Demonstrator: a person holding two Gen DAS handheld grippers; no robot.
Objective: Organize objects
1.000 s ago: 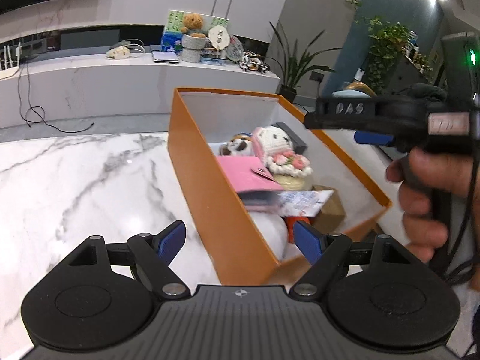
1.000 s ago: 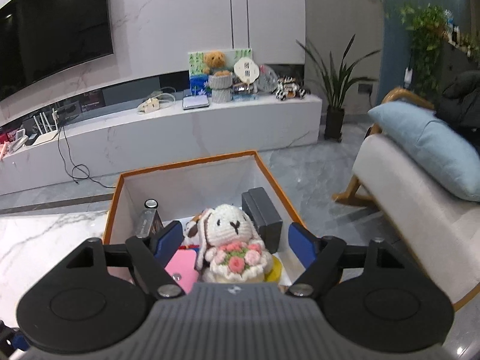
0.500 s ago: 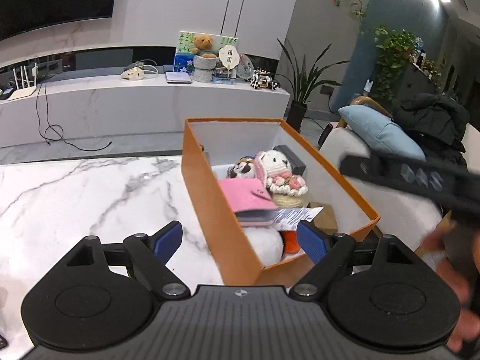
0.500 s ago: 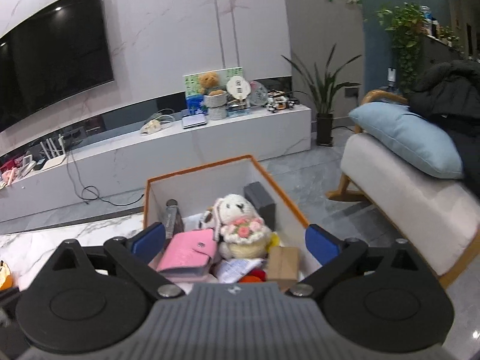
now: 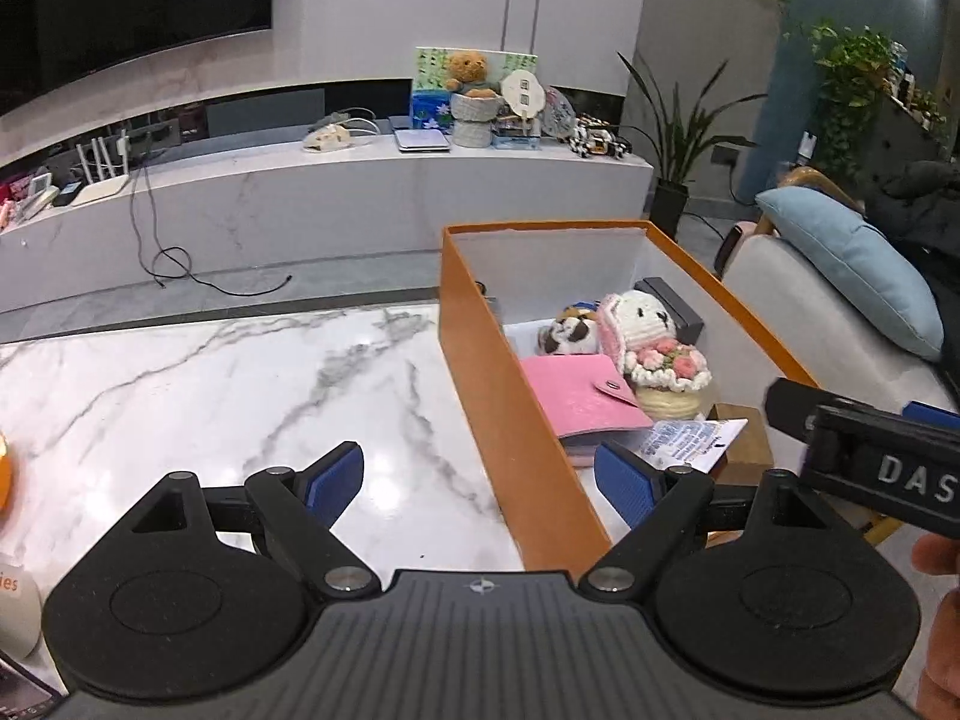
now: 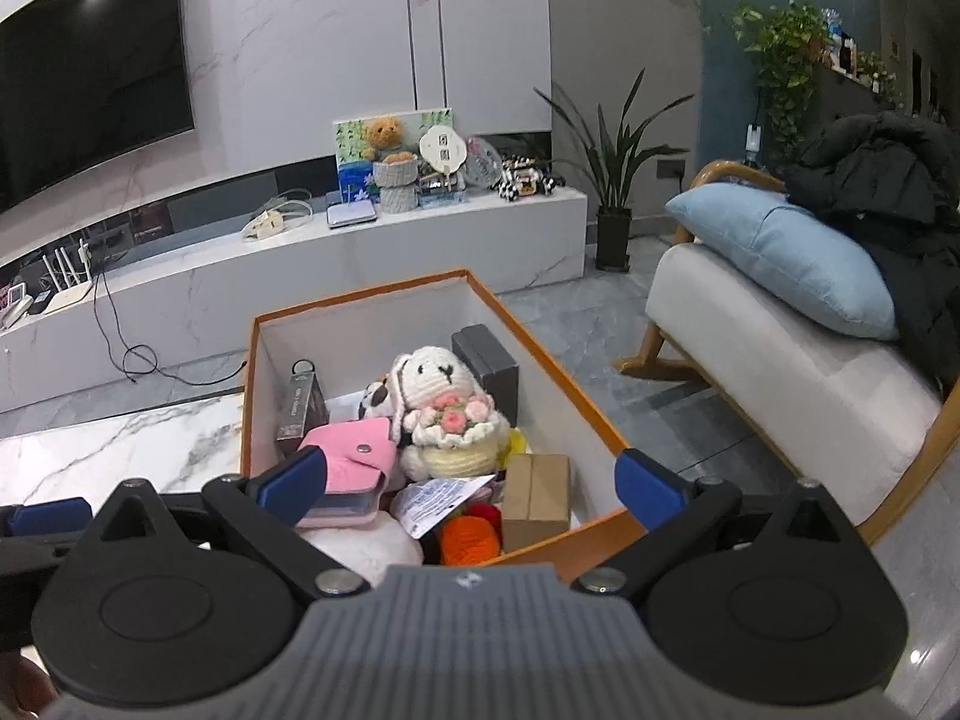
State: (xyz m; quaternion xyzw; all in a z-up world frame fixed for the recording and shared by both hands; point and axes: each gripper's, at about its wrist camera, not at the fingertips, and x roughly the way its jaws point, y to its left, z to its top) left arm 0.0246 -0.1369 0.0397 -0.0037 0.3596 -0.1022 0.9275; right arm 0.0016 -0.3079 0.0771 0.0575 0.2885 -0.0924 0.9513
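The room was a living room with a big dark TV (image 6: 90, 84) on a white marble wall and a long white shelf (image 5: 324, 192) under it. On the shelf sat a little brown teddy bear (image 5: 468, 69) in a pot. Closer in was a white marble table (image 5: 210, 396) with gray lines in it. At the far left edge of the table there was a bit of something orange (too little showed to tell what it was). The left gripper (image 5: 480, 480) hung above the table with its blue fingers (image 5: 333, 480) spread wide, and it held nothing. Just to the right of it stood an orange box (image 5: 510, 420) with white walls inside, right at the table's edge. In the box lay a pink wallet (image 6: 354, 456) with a snap, and next to it sat a white knitted bunny (image 6: 438, 402) holding pink flowers. A small spotted plush toy (image 5: 567, 333) peeked out behind them, and a dark gray box (image 6: 486, 360) leaned at the back. Near the front were a white paper tag (image 6: 438, 501), an orange knitted thing (image 6: 471, 537) and a little brown cardboard box (image 6: 537, 498). The right gripper (image 6: 471, 483) hung over the near end of the box, its blue fingers (image 6: 645, 489) wide apart and holding nothing too. Farther right stood a tall green plant (image 6: 612, 180), then a pale chair (image 6: 780, 372) with a blue pillow (image 6: 780, 252) and a black coat (image 6: 888, 180).
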